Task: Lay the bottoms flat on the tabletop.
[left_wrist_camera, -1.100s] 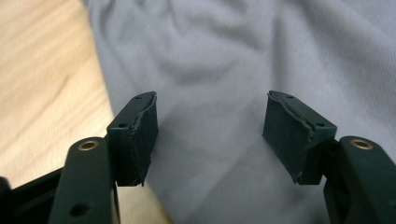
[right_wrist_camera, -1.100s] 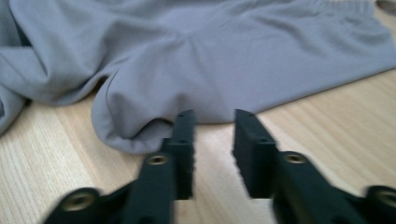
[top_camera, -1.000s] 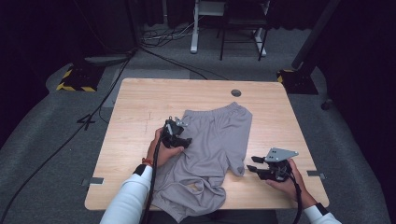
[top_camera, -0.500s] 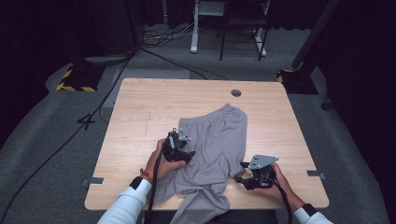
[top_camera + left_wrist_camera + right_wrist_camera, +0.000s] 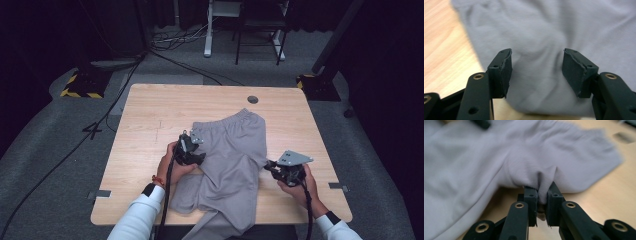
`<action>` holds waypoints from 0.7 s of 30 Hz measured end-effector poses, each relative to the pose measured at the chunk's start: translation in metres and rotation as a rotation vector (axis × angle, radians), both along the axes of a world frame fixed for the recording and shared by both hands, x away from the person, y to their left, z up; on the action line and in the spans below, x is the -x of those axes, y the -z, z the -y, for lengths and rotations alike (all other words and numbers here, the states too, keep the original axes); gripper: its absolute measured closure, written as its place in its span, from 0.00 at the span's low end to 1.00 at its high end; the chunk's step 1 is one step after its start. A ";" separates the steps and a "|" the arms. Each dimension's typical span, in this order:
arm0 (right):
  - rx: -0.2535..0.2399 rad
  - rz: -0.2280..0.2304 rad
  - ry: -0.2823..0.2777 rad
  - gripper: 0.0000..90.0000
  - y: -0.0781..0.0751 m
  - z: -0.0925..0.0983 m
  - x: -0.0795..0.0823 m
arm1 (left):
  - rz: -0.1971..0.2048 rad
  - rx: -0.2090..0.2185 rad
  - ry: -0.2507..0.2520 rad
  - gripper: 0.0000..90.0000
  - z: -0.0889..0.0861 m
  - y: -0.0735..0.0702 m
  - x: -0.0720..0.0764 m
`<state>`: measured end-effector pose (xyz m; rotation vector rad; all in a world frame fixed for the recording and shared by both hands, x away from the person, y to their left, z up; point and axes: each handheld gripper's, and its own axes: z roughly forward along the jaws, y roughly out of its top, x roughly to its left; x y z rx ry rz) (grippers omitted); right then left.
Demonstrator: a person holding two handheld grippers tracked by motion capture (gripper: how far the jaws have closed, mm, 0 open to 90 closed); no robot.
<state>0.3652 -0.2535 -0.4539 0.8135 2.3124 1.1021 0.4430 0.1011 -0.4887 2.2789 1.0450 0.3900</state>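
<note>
The grey shorts (image 5: 232, 155) lie mid-table, legs draping over the near edge. The right tongs (image 5: 541, 195) have just closed, pinching their hem; the left tongs (image 5: 536, 67) hover spread above the cloth. The fold should go best with a low, even lift.

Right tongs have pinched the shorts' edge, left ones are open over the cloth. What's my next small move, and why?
Probably close the left tongs on the fabric. The right tongs, jaws just closing, already pinch a fold of the grey shorts, while the left jaws stand apart over the cloth, gripping nothing. Both sides need a hold before lifting or spreading.
</note>
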 end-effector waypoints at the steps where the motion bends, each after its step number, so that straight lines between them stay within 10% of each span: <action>1: -0.014 0.015 0.014 0.91 -0.006 0.004 -0.001 | -0.011 0.014 -0.006 0.47 -0.002 0.000 -0.005; 11: -0.070 0.154 0.040 0.90 -0.069 -0.001 -0.012 | 0.028 -0.074 -0.050 0.47 -0.008 -0.003 -0.020; 21: 0.038 0.151 -0.067 0.90 -0.080 -0.076 -0.039 | 0.052 -0.099 -0.027 0.49 -0.005 -0.004 -0.013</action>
